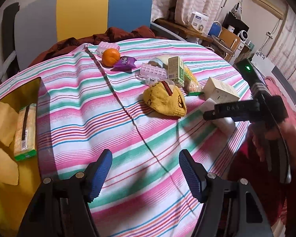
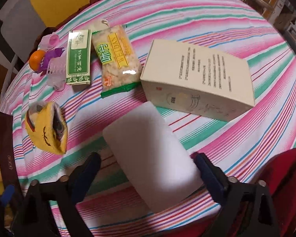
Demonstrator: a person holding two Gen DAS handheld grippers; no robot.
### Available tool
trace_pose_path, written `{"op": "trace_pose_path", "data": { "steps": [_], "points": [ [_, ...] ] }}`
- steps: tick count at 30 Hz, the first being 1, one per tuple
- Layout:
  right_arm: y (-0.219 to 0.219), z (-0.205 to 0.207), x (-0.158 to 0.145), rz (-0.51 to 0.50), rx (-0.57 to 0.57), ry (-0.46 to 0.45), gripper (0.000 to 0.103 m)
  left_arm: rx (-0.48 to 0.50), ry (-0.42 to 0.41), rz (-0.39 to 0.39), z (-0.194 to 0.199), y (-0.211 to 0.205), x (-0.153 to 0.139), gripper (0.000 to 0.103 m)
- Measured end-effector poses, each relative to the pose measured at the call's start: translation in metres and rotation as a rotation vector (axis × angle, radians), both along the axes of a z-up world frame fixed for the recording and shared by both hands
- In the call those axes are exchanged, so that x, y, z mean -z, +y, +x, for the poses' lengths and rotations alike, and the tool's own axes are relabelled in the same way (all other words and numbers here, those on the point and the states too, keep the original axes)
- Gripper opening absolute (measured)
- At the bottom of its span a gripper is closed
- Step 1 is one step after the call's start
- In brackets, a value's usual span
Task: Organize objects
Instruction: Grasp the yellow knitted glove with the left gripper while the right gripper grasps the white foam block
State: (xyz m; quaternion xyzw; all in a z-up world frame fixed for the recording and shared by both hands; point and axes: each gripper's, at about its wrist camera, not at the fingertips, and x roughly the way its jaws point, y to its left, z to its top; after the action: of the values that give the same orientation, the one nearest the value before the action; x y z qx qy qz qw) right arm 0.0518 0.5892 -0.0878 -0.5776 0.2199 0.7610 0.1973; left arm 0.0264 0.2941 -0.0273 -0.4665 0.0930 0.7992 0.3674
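Right gripper [image 2: 146, 169] jaws apart, straddling white foam block [image 2: 148, 158], not clamped. Left gripper [image 1: 146, 169] apart, empty. Risk: skewed block twists or slips on closure.

Both views are lit by warm, moderately bright indoor light from above. Soft shadows are cast on the pink, green and white striped tablecloth [image 1: 73, 106] beneath the gripper fingers, and a darker shadow is thrown beside the shiny gold box [image 1: 19, 96]. A small glare spot is seen on the clear plastic snack packet with a yellow label [image 2: 118, 59]. The white rectangular foam block [image 2: 148, 162] is rendered soft and blurred in the right wrist view. Strong fisheye bending is shown everywhere, and the corners are darkened to black.
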Motion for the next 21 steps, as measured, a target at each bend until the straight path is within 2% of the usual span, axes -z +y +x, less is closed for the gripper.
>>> {"op": "trace_pose_path", "data": {
  "steps": [2,5,10,14,21],
  "points": [
    [0.000,0.002,-0.002,0.018,0.003,0.006,0.079,-0.008,-0.008,0.000,-0.004,0.004,0.001,0.071],
    [0.002,0.005,-0.005,0.013,0.000,0.037,0.073,-0.016,-0.014,-0.003,-0.011,0.011,0.003,0.071],
    [0.002,0.012,-0.015,-0.062,-0.027,0.157,0.072,-0.015,-0.001,0.017,-0.021,0.032,-0.002,0.074],
    [0.004,0.020,-0.025,-0.050,-0.001,0.209,0.072,0.016,0.029,0.026,-0.026,0.055,-0.002,0.076],
    [0.012,0.036,-0.026,-0.113,0.067,0.244,0.072,0.050,0.040,-0.013,-0.035,0.094,0.011,0.077]
  ]
}}
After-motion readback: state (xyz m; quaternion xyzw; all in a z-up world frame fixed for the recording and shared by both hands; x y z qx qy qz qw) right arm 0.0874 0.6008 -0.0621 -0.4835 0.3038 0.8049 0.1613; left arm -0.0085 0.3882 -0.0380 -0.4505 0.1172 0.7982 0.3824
